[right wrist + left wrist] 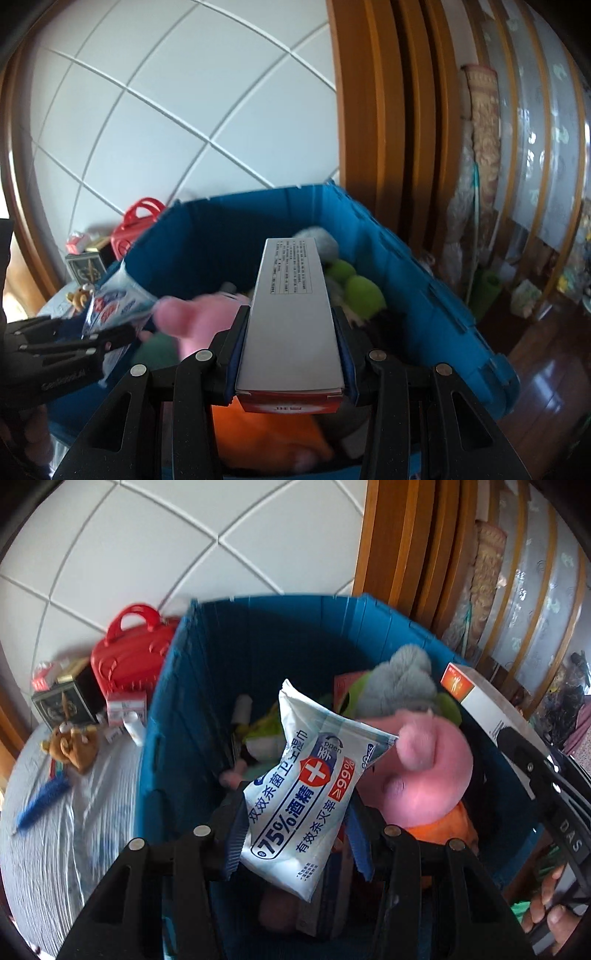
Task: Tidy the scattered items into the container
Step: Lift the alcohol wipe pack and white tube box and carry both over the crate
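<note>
My left gripper point(295, 845) is shut on a white and blue pack of alcohol wet wipes point(314, 786) and holds it over the open blue bin point(177, 686). My right gripper point(291, 354) is shut on a long grey carton with a red end point(291, 310), also above the blue bin point(424, 295). The carton point(480, 698) shows at the right of the left wrist view, and the wipes pack point(114, 302) at the left of the right wrist view. Inside the bin lie a pink plush pig point(421, 771), a grey and green plush point(402, 683) and other soft toys.
On the striped cloth point(74, 834) left of the bin lie a red handled case point(129, 661), a dark tin point(62, 705), small red and white boxes point(123, 709), a white bottle point(135, 731), a brown plush point(72, 746) and a blue brush point(40, 805). Wooden door frames point(369, 110) stand behind.
</note>
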Tool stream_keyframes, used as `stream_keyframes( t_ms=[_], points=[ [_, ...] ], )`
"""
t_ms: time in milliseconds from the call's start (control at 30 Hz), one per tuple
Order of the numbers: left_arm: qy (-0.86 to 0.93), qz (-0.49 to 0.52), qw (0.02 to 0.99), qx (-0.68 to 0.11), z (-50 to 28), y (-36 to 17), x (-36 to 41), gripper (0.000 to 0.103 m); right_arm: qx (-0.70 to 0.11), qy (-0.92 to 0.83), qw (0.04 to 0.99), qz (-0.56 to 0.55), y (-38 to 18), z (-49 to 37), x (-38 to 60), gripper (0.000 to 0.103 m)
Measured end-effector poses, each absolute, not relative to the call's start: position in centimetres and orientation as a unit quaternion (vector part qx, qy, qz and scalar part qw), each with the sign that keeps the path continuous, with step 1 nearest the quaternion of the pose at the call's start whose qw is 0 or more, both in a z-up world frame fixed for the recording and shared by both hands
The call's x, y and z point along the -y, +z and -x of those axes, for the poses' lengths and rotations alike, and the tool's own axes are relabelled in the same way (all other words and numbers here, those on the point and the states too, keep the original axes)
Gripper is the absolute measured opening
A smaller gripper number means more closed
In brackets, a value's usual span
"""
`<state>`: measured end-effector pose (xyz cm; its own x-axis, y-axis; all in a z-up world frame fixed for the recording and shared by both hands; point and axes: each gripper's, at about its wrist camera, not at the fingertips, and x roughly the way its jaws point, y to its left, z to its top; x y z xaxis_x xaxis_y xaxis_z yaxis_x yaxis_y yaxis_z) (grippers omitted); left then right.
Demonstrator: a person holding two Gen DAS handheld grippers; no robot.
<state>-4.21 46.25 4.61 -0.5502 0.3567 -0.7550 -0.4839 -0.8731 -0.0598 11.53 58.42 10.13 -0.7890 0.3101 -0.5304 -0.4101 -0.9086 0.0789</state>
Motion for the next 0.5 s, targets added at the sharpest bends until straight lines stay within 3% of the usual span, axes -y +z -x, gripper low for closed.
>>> stream_keyframes(
  t_ms=[500],
  points=[
    [0.879,0.426,0.191,-0.093,4.0,3.3,-47.0,0.050,-0.126,0.932,0.164,0.297,6.0,-11.5,-61.8,0.041]
  ],
)
